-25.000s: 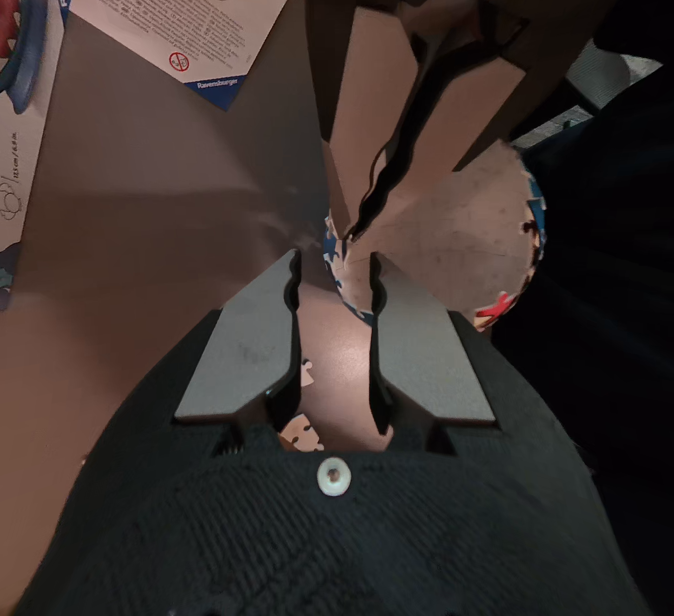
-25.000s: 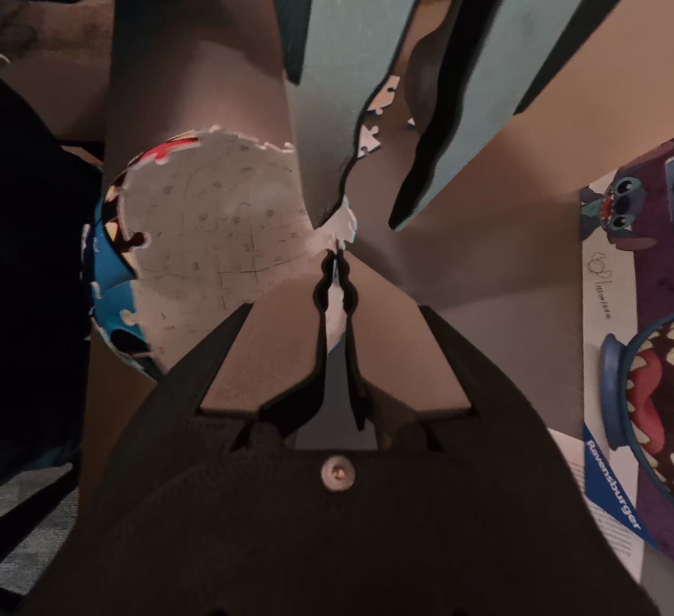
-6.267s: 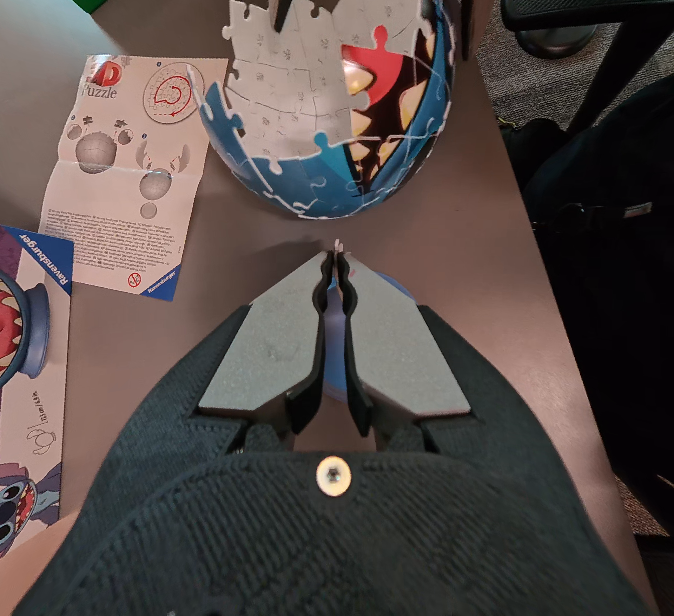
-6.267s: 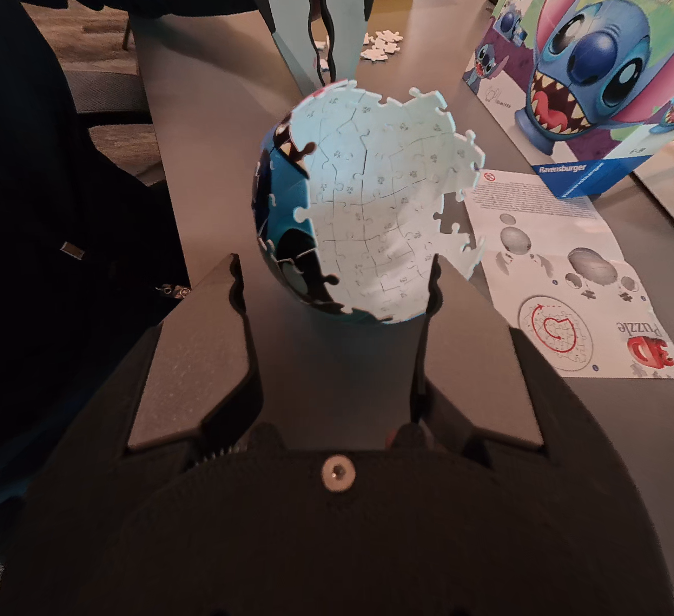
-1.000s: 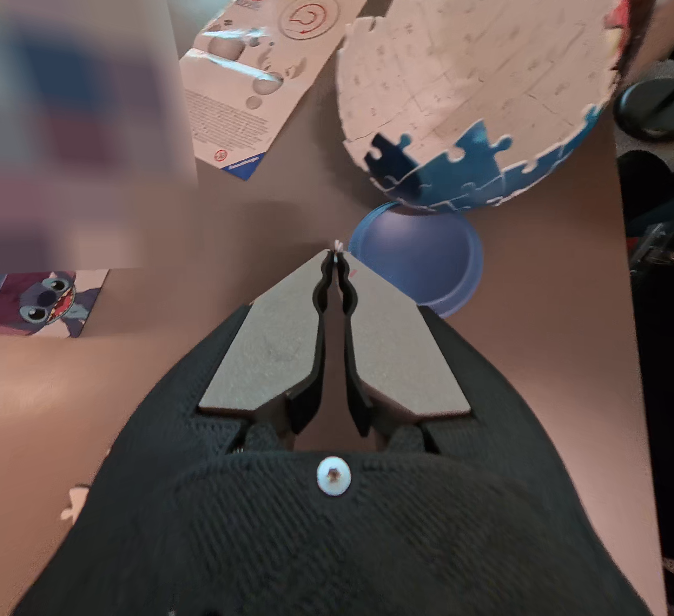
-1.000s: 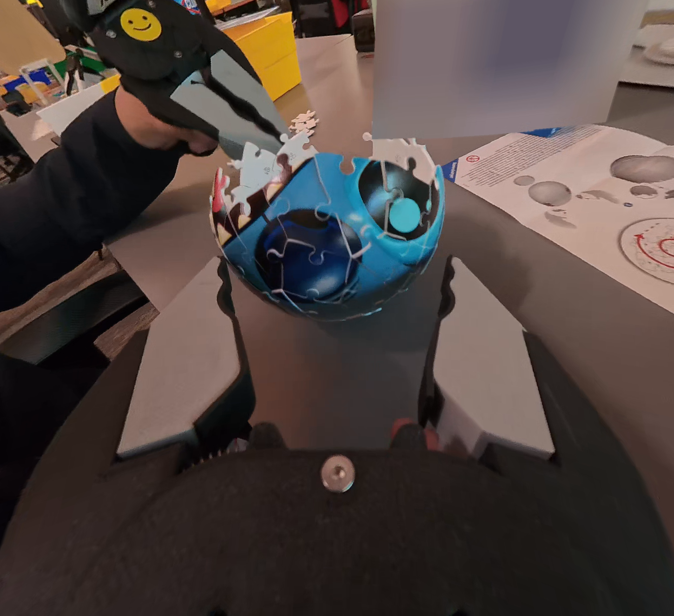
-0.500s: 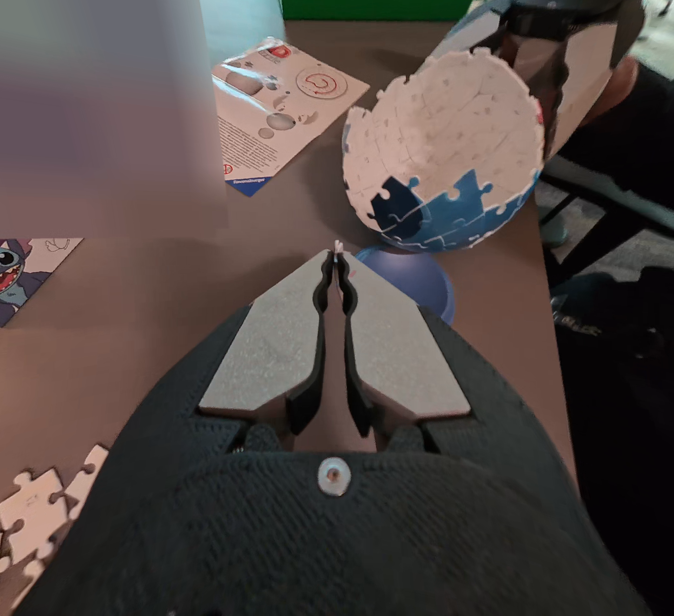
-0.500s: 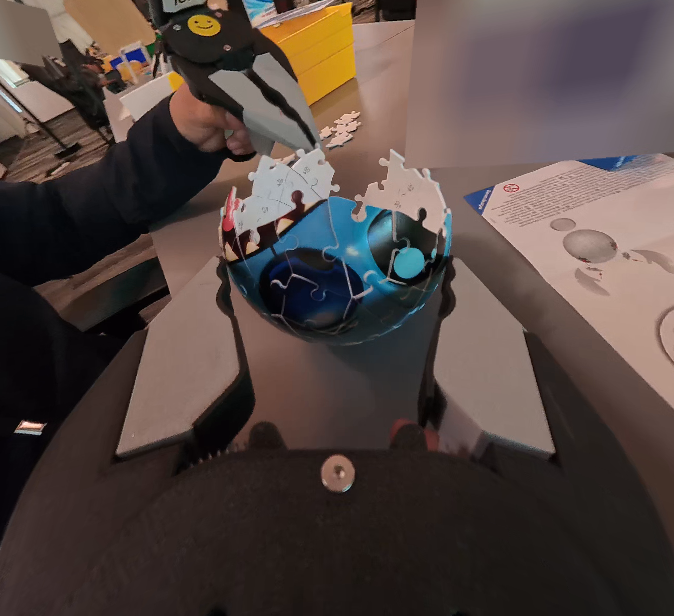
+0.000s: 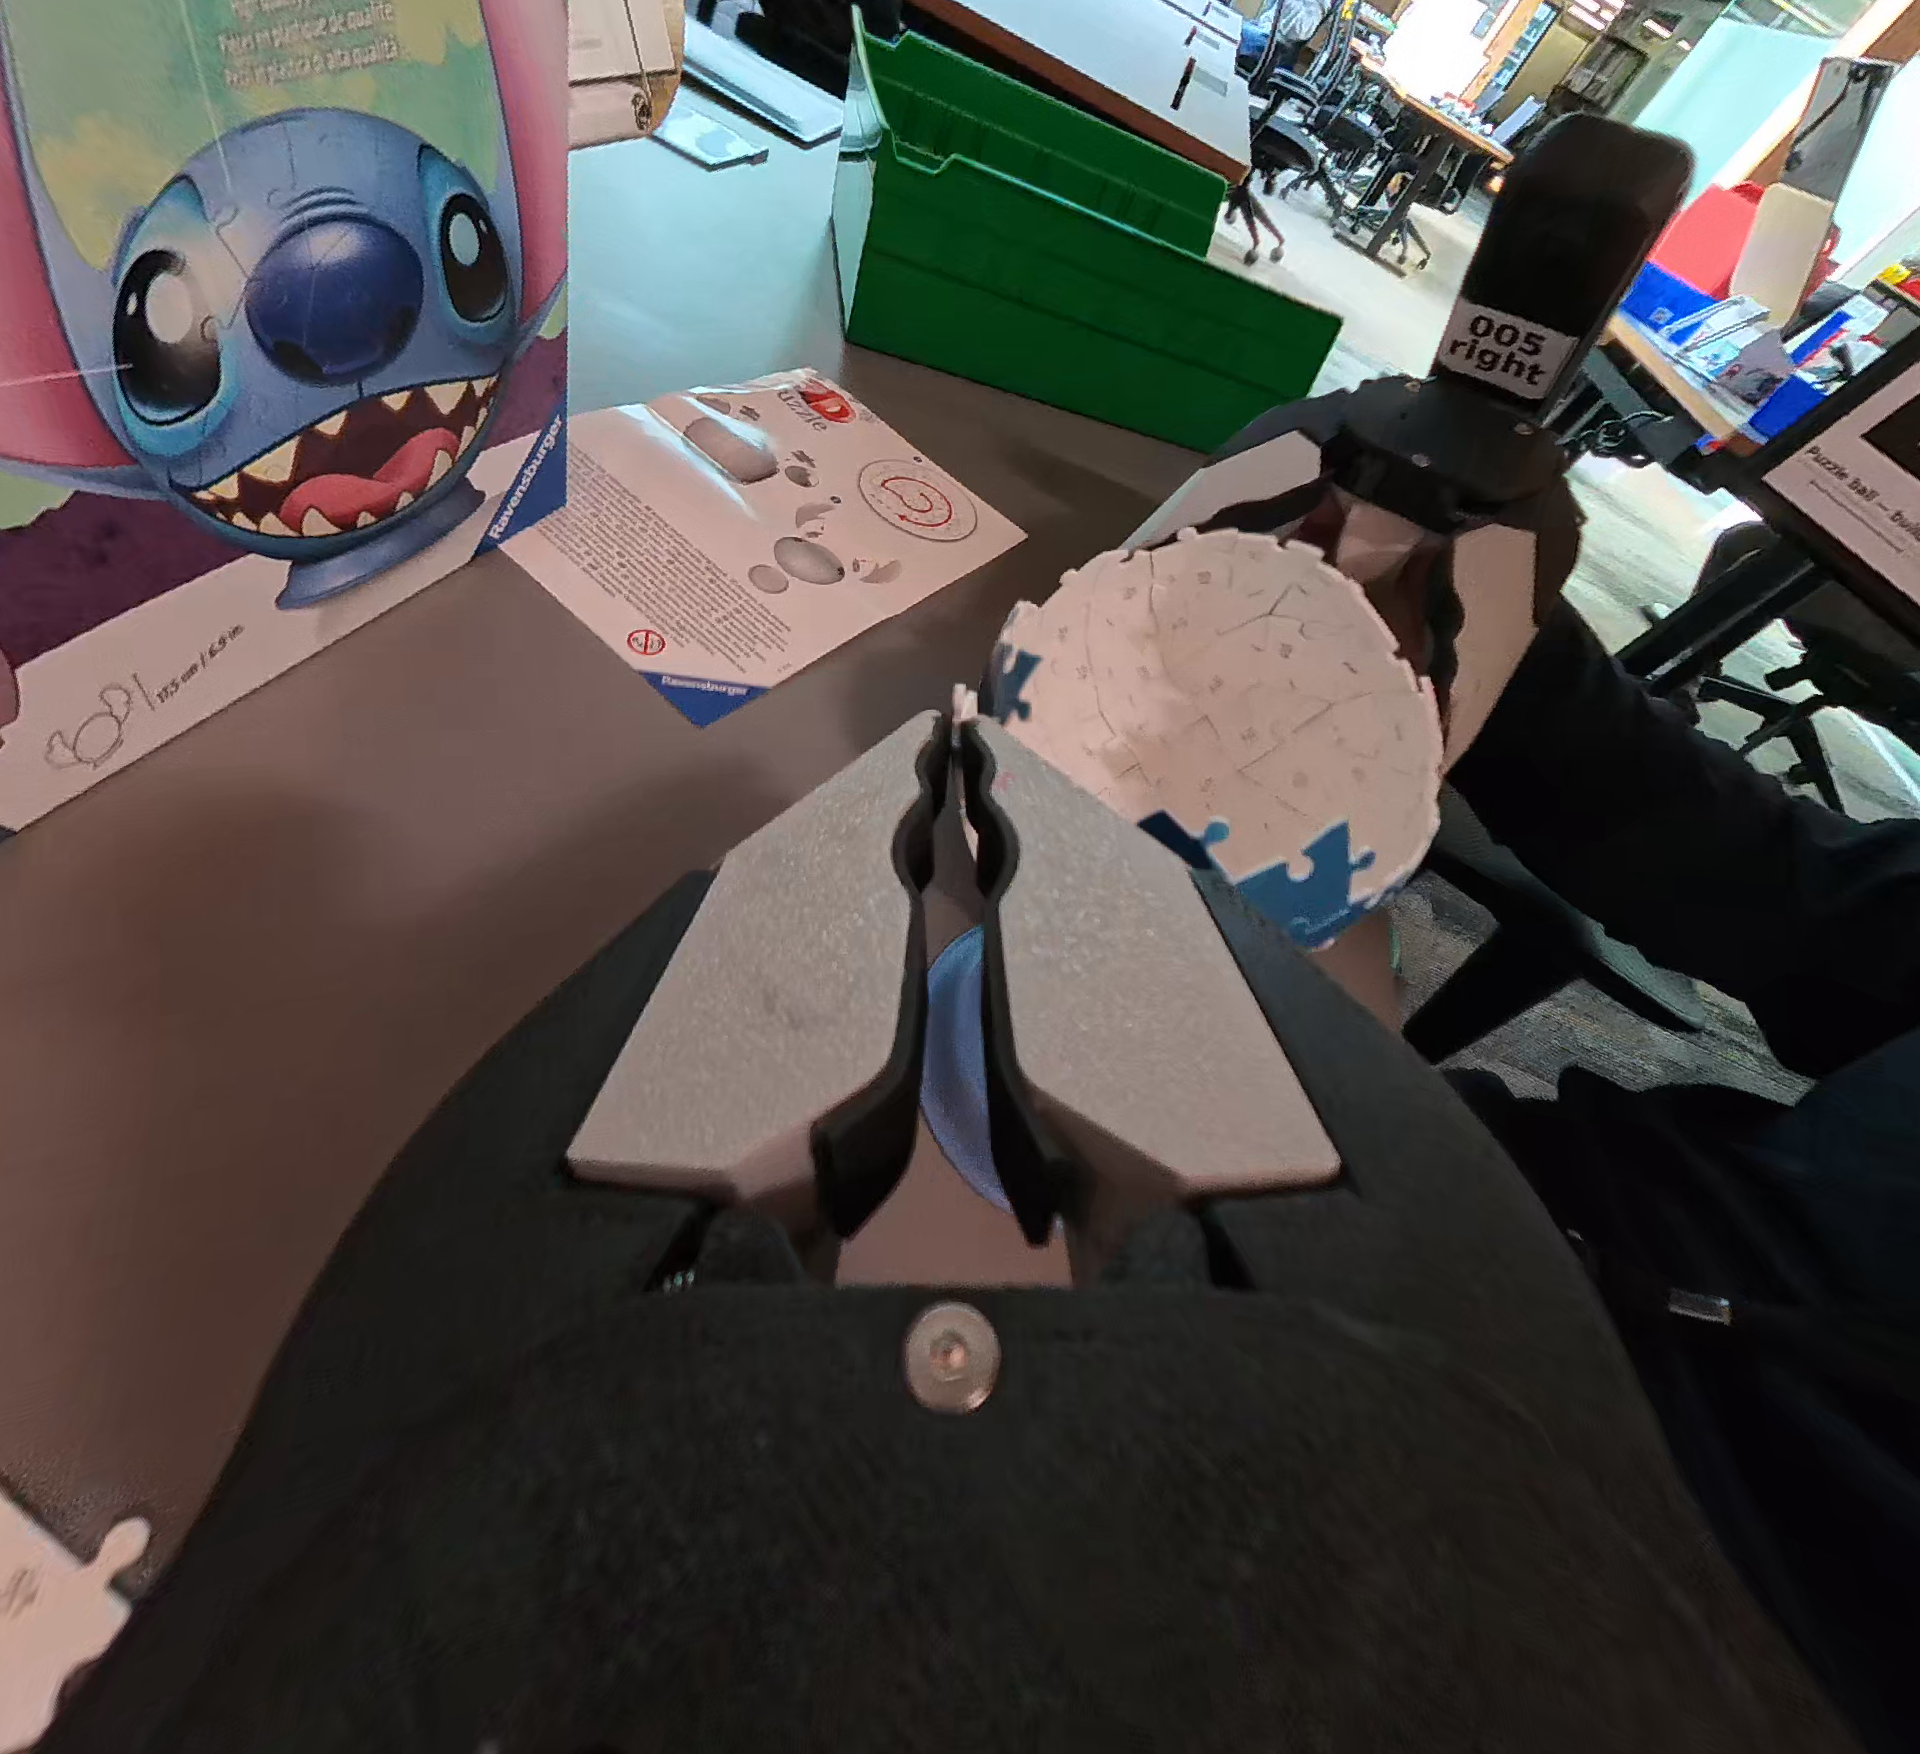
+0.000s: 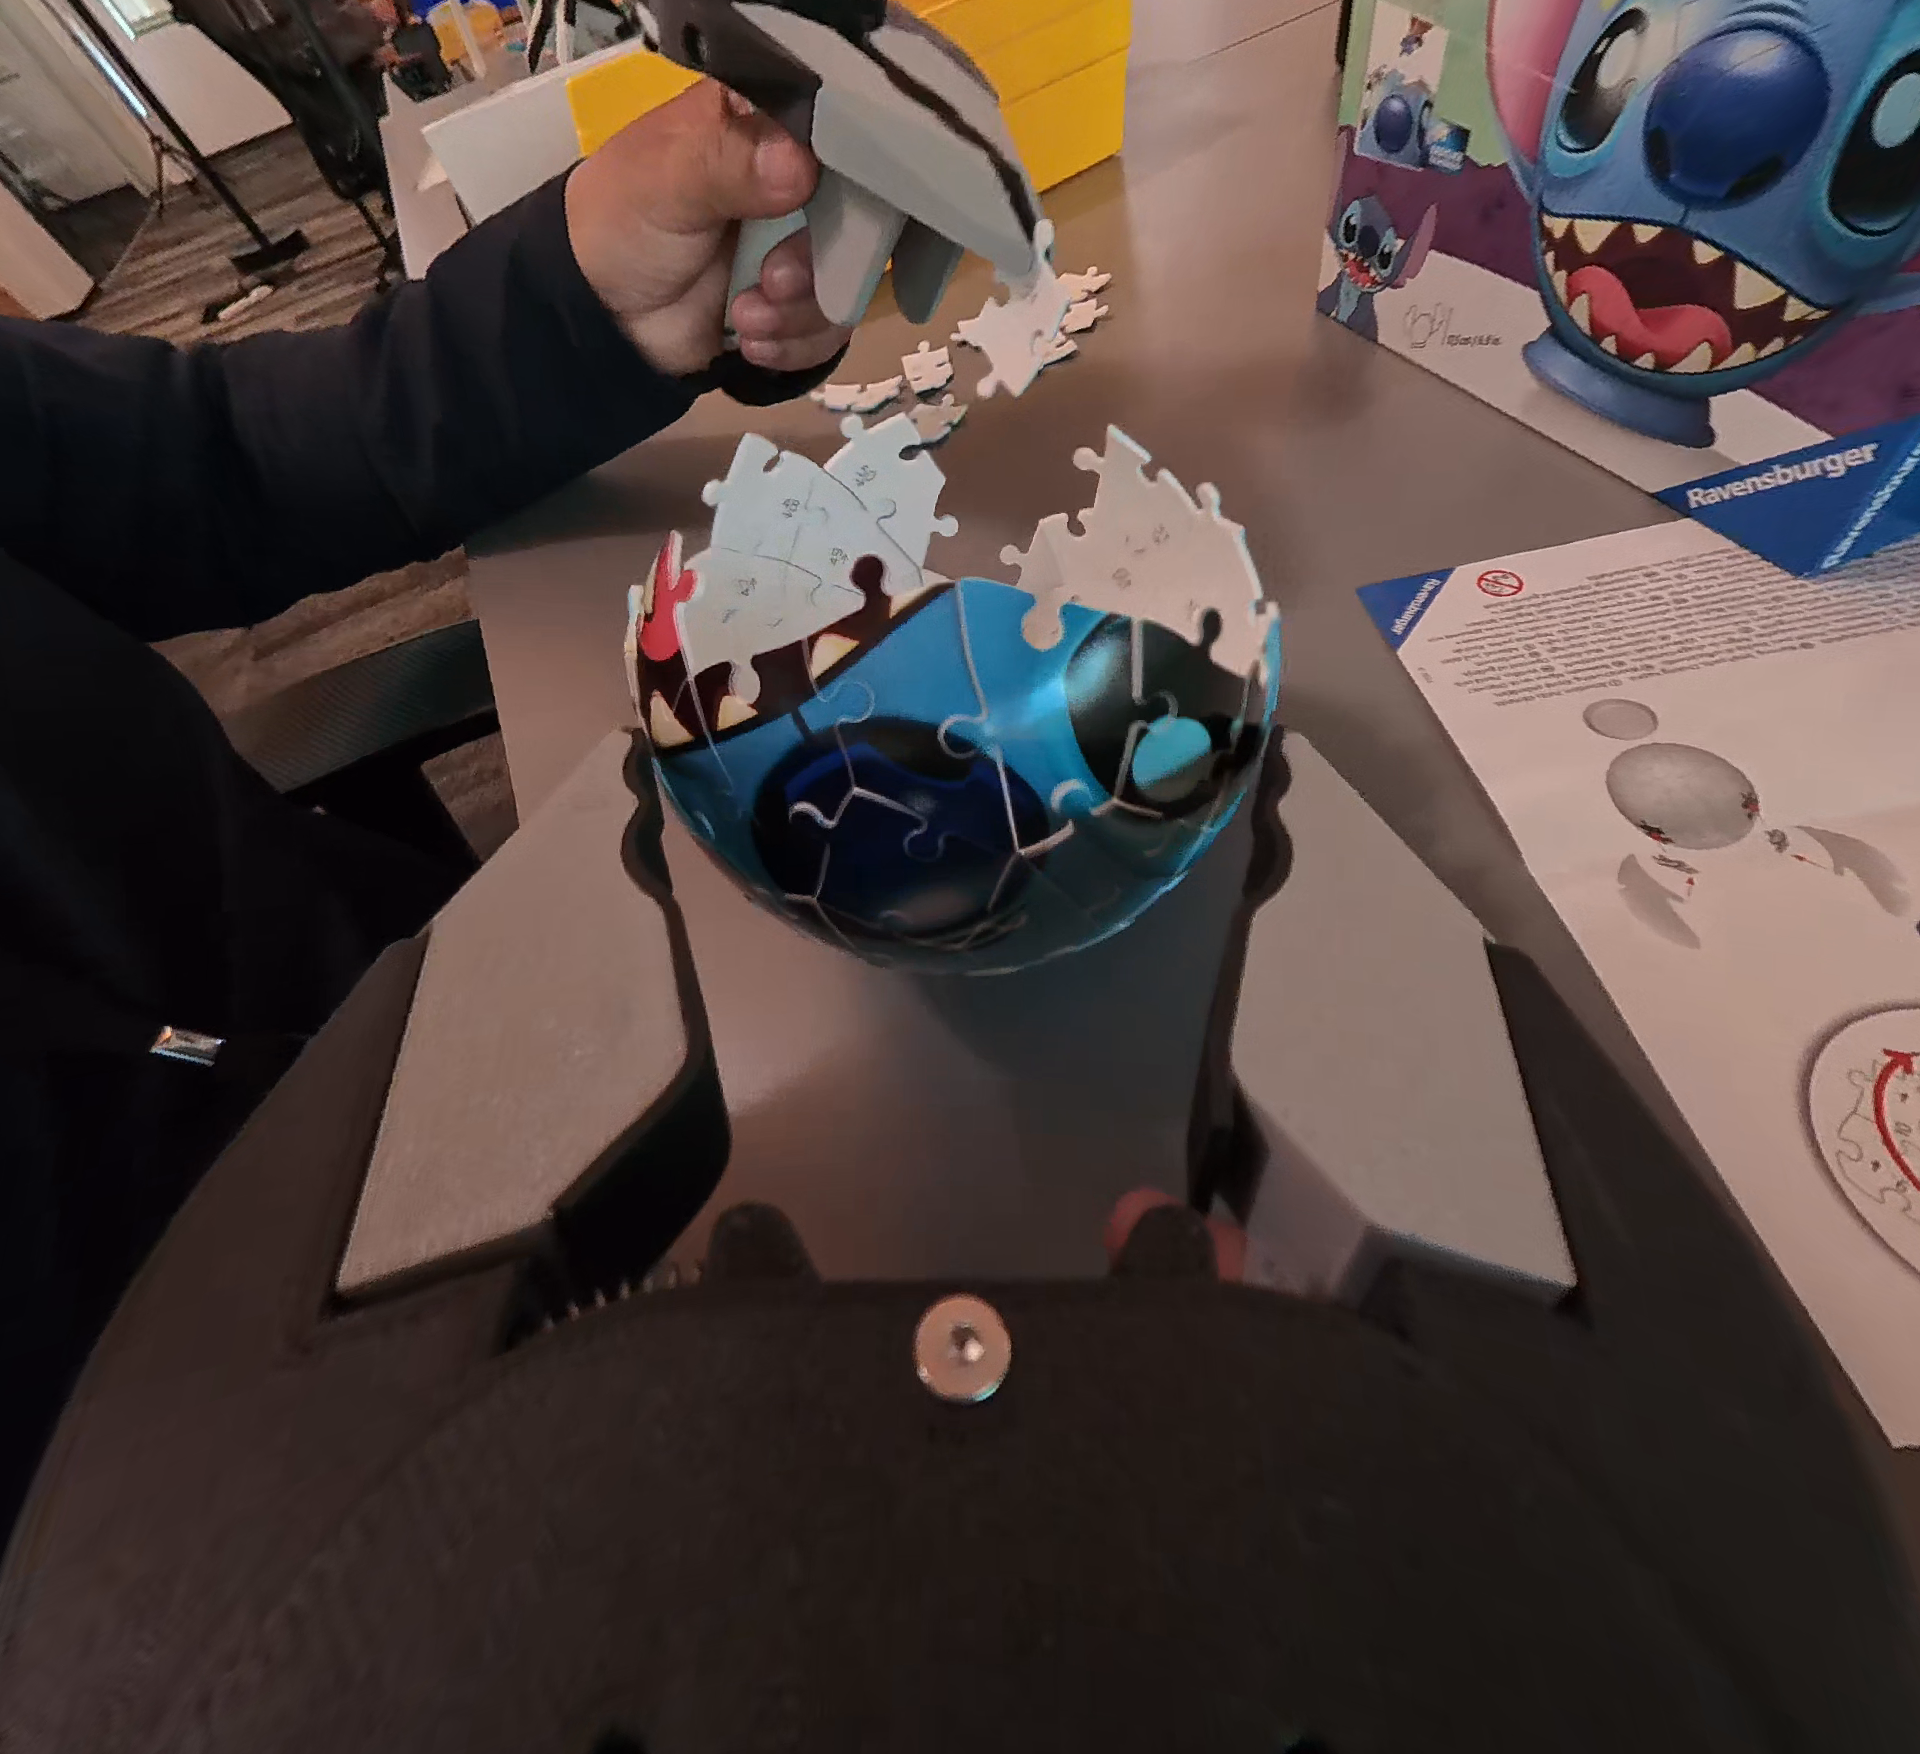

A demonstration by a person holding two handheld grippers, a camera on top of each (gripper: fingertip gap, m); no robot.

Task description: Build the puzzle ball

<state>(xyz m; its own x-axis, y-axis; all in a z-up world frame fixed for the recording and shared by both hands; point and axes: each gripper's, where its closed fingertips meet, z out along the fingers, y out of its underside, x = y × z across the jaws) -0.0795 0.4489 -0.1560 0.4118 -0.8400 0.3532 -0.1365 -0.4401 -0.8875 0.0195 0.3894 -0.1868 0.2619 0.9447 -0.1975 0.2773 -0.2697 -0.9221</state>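
Two grippers are at work over a grey-brown table [image 9: 312,873].

Largest first: the puzzle box [image 10: 1662,146] is stood upright at the far side of the table, beyond the half-built puzzle ball [image 10: 956,769], which serves as landmark here. An instruction leaflet [image 10: 1662,769] is laid flat between box and ball in the right wrist view. Stacked green bins [image 9: 1039,270] are seen well behind the ball in the left wrist view, yellow bins [image 10: 987,42] behind it in the right wrist view.

The ball itself is a bowl-shaped shell, printed blue outside, white inside, with a ragged rim. It is cradled between the spread fingers of the right gripper [image 10: 951,800], which is clamped on its two sides and appears to hold it clear of the table. A blue round stand [image 9: 951,1060] is glimpsed on the table below the ball, through the left gripper's fingers.

The left gripper [image 9: 956,738] is clenched on a small white puzzle piece [image 10: 1023,270], carried just above and beyond the ball's rim. Loose pieces [image 10: 935,374] are scattered on the table behind the ball.

Step judged in hand: one piece is being brought to the open rim. Next move, as judged: the piece is to be turned to match a gap, lowered onto the rim tabs and pressed in while the shell is steadied.
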